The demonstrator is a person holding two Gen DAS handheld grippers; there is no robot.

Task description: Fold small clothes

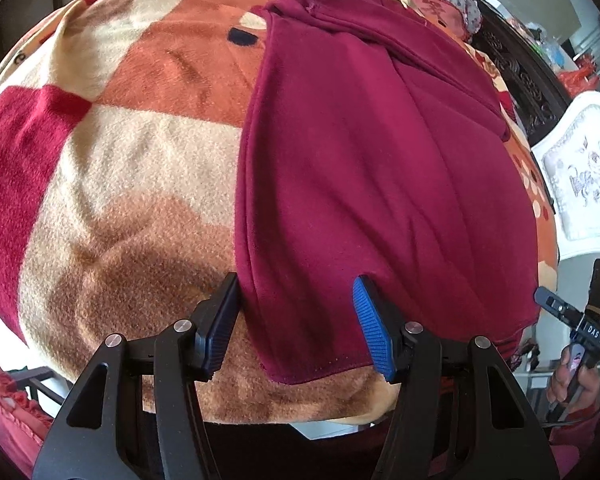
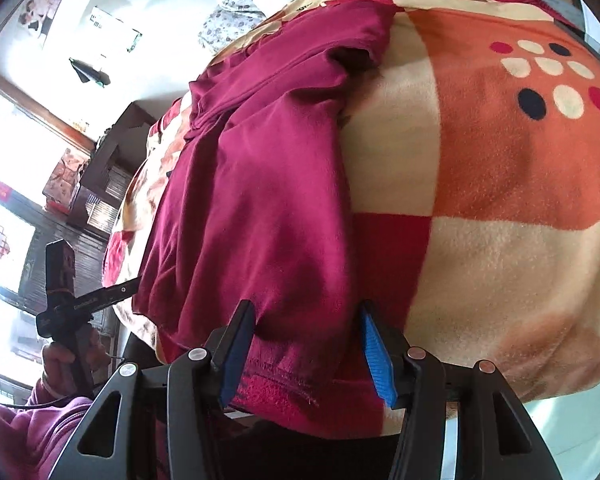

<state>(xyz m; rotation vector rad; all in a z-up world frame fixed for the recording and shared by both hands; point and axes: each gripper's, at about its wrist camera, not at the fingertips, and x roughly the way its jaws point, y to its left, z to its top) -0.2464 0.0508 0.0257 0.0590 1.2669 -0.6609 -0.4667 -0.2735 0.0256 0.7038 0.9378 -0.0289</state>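
A maroon garment (image 1: 360, 160) lies flat on a checked orange, cream and red blanket (image 1: 120, 160), its upper part folded over itself. My left gripper (image 1: 296, 316) is open over the garment's near left corner, one blue pad outside the edge and the other resting on the cloth. In the right wrist view the same garment (image 2: 260, 200) runs away from me. My right gripper (image 2: 306, 348) is open and straddles the stitched hem at the near right corner. Each gripper also shows in the other's view: the right gripper (image 1: 560, 308) and the left gripper (image 2: 100, 296), each held by a hand.
The blanket (image 2: 500, 200) covers a bed that drops off just before the grippers. A white ornate chair back (image 1: 584, 176) and dark carved wood (image 1: 520, 76) stand past the right side. Floral pillows (image 2: 252, 0) lie at the far end. A dark cabinet (image 2: 100, 184) stands by bright windows.
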